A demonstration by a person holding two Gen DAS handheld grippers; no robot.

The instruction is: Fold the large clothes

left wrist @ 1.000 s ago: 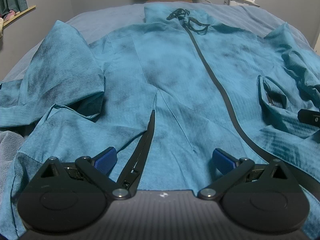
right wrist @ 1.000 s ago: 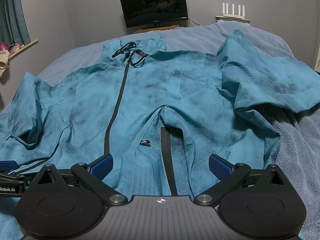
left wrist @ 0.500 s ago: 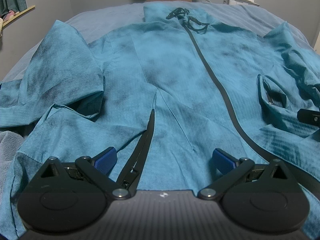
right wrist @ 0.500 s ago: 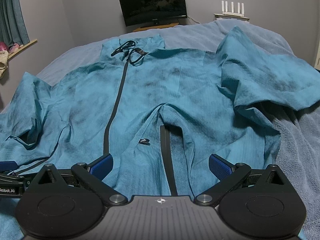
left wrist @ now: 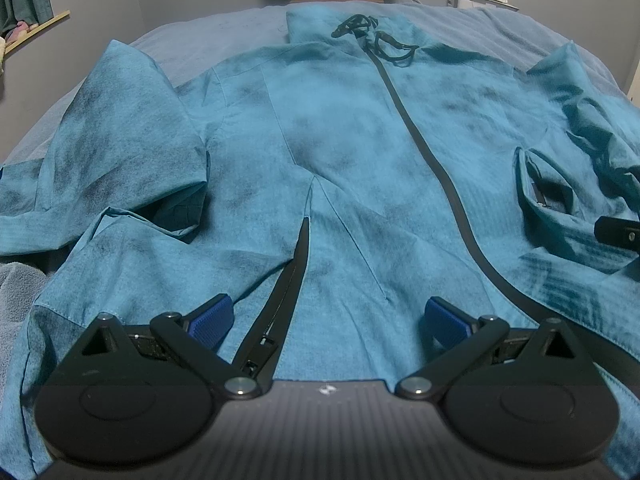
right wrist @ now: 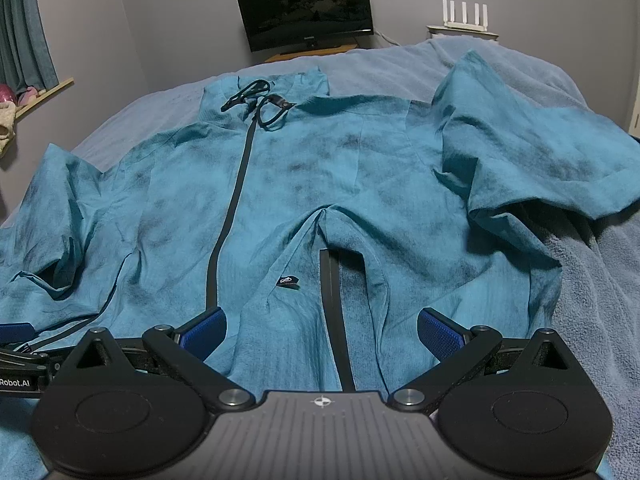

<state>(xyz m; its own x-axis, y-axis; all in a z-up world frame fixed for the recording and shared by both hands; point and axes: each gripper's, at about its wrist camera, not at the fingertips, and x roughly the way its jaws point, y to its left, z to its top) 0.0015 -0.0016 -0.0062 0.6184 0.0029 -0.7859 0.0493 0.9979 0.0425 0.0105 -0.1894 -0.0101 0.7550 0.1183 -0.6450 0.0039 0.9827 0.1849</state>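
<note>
A large teal jacket (left wrist: pixel 344 152) with a black front zipper (left wrist: pixel 432 168) lies spread face up on the bed, collar and black drawcords (left wrist: pixel 372 32) at the far end. The same jacket (right wrist: pixel 304 184) fills the right wrist view. My left gripper (left wrist: pixel 326 322) hovers open over the hem by the left pocket zipper (left wrist: pixel 292 276). My right gripper (right wrist: pixel 322 330) hovers open over the hem, with the right pocket zipper (right wrist: pixel 334 304) between its blue pads. Both sleeves lie bunched at the sides. Neither gripper holds cloth.
A grey-blue blanket (right wrist: pixel 592 280) covers the bed under the jacket. A dark monitor (right wrist: pixel 306 6) and a white router (right wrist: pixel 464 14) stand by the far wall. A curtain (right wrist: pixel 24 40) hangs at the left. The left gripper's finger (right wrist: pixel 16 332) shows at the right view's left edge.
The right wrist view has dropped and tilted slightly, so the monitor sits higher in frame. The left gripper and the jacket have not visibly moved.
</note>
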